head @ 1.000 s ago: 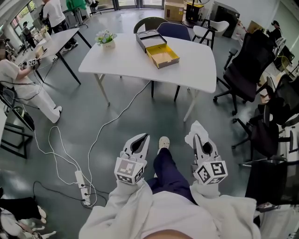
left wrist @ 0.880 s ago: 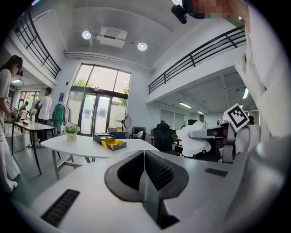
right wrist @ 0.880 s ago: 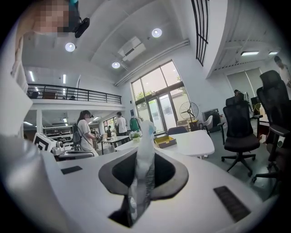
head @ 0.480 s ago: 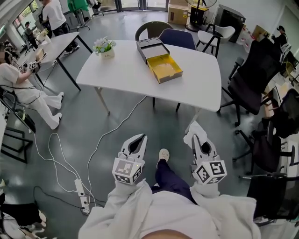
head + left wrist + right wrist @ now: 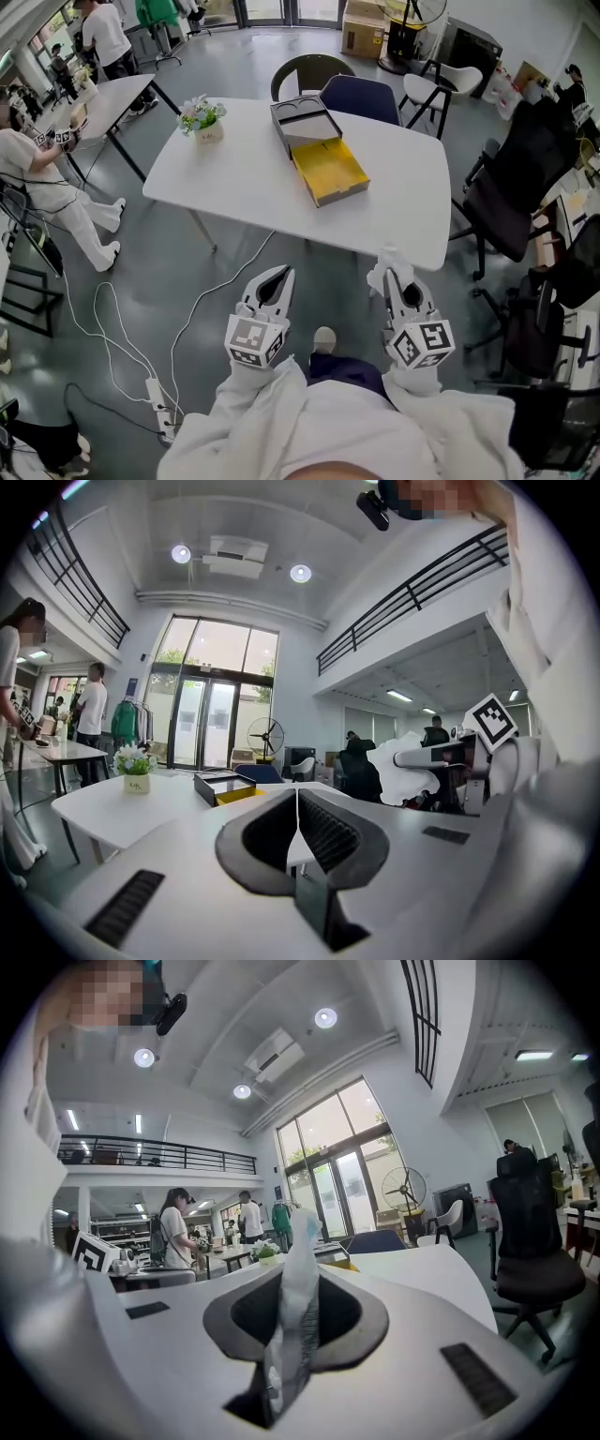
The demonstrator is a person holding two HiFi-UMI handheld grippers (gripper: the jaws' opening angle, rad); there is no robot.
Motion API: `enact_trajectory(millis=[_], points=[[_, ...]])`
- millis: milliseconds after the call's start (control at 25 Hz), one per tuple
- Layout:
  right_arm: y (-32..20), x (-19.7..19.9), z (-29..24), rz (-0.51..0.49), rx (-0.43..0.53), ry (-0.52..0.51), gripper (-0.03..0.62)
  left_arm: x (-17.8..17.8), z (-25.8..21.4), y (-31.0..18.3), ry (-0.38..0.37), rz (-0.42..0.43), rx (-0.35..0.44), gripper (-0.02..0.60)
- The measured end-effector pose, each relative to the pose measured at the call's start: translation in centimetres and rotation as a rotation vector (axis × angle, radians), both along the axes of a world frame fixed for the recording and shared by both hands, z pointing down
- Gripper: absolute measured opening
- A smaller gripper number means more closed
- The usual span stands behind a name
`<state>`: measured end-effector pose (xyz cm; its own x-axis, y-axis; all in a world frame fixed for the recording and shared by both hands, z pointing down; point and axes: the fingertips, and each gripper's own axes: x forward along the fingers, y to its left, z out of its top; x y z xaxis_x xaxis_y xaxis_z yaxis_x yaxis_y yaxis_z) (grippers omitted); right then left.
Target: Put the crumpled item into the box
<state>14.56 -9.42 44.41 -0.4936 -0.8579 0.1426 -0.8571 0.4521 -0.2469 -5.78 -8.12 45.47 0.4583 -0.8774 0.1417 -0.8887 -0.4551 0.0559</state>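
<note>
crumpled item (image 5: 296, 1279) pinched, right hand-held gripper (image 5: 397, 279) pointing forward

White crumpled item (image 5: 385, 266), yellow-lined box (image 5: 328, 172)

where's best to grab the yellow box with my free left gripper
Probably its long left wall, from above, one finger inside, one outside. The yellow box lies flat and open-topped on the table, so thin upright walls are its graspable edges; the dark lid lies at its far end. The left gripper is shut, so open first.
</note>
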Motion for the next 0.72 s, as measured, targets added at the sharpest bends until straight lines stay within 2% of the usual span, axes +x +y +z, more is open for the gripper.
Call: enact_trajectory(millis=[320, 720], points=[[-6.3, -0.8, 0.6, -0.043, 0.008, -0.001, 0.067, -0.4, 0.6, -5.6, 0.004, -0.038, 0.002, 0.021], [-7.3, -0.6, 2.2, -0.051, -0.036, -0.006, 0.067, 0.1, 2.0, -6.5, 0.007, -0.049, -0.038, 0.021]])
